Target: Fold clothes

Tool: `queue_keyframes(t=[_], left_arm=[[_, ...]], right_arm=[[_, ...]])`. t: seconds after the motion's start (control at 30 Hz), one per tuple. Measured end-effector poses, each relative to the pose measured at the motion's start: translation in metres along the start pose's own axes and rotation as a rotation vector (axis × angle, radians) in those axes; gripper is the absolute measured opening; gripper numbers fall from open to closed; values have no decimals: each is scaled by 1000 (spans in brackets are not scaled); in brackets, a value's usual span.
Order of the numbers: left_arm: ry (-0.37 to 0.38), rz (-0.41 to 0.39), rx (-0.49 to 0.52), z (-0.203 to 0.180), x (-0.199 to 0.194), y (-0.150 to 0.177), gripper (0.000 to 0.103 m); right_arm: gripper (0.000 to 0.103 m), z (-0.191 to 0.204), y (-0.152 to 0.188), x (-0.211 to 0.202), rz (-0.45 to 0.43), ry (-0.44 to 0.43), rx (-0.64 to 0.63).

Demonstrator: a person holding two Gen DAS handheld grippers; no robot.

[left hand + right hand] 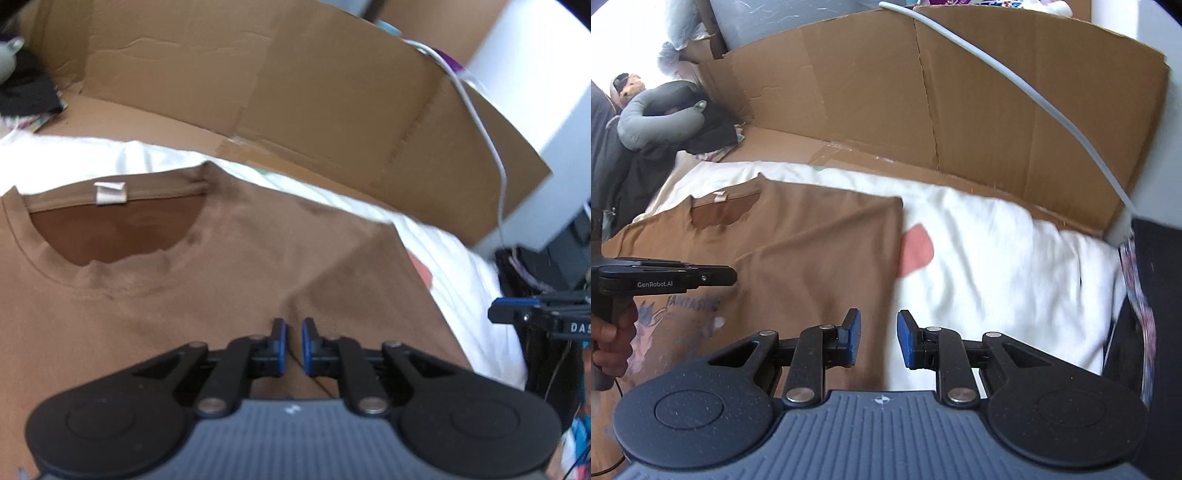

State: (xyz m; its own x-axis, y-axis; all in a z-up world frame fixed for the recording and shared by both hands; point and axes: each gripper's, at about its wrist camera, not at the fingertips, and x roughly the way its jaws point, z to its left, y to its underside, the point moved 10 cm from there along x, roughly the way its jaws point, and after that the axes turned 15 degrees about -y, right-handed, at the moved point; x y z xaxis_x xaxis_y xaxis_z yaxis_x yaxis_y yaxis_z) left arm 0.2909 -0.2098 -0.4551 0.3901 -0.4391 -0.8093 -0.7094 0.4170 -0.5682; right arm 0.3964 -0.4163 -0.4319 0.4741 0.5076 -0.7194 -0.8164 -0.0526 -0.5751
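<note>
A brown t-shirt (229,266) lies flat on a white cloth (454,266), collar and white label (110,192) toward the cardboard. Its right side ends in a straight edge (899,236), and a pale print (690,306) shows lower down. My left gripper (293,334) is low over the shirt's chest. Its blue pads stand a narrow slit apart, and creases in the fabric run up to the tips. My right gripper (879,334) hovers open over that straight edge with nothing between its pads. Each view catches the other tool: the right gripper (513,314) and the left gripper (731,275), held by a hand (609,343).
Cardboard walls (923,92) stand behind the cloth, and a white cable (1015,81) runs across them. A grey neck pillow (653,114) and dark clothes (713,133) sit at the back left. A pink patch (916,251) marks the white cloth (1015,266). White furniture (535,110) stands to the right.
</note>
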Motion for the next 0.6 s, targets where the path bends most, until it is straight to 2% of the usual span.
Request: queue_keyframes(t=[0.23,0.33,0.4,0.6], left_arm=[[44,58,-27,-19,-19,26,10],[80,109,-66,-27,-25,41,10],[104,142,-87,-34,-28,50,10],[138,224,-99,-52,-29,70,17]], right_arm=[[28,11,23,-13,-48,1,-41],[28,7,33,-17,-107,3,15],[28,8,44,-12,-84,-36,65],[28,18,54,-18,-68,-13,-29]])
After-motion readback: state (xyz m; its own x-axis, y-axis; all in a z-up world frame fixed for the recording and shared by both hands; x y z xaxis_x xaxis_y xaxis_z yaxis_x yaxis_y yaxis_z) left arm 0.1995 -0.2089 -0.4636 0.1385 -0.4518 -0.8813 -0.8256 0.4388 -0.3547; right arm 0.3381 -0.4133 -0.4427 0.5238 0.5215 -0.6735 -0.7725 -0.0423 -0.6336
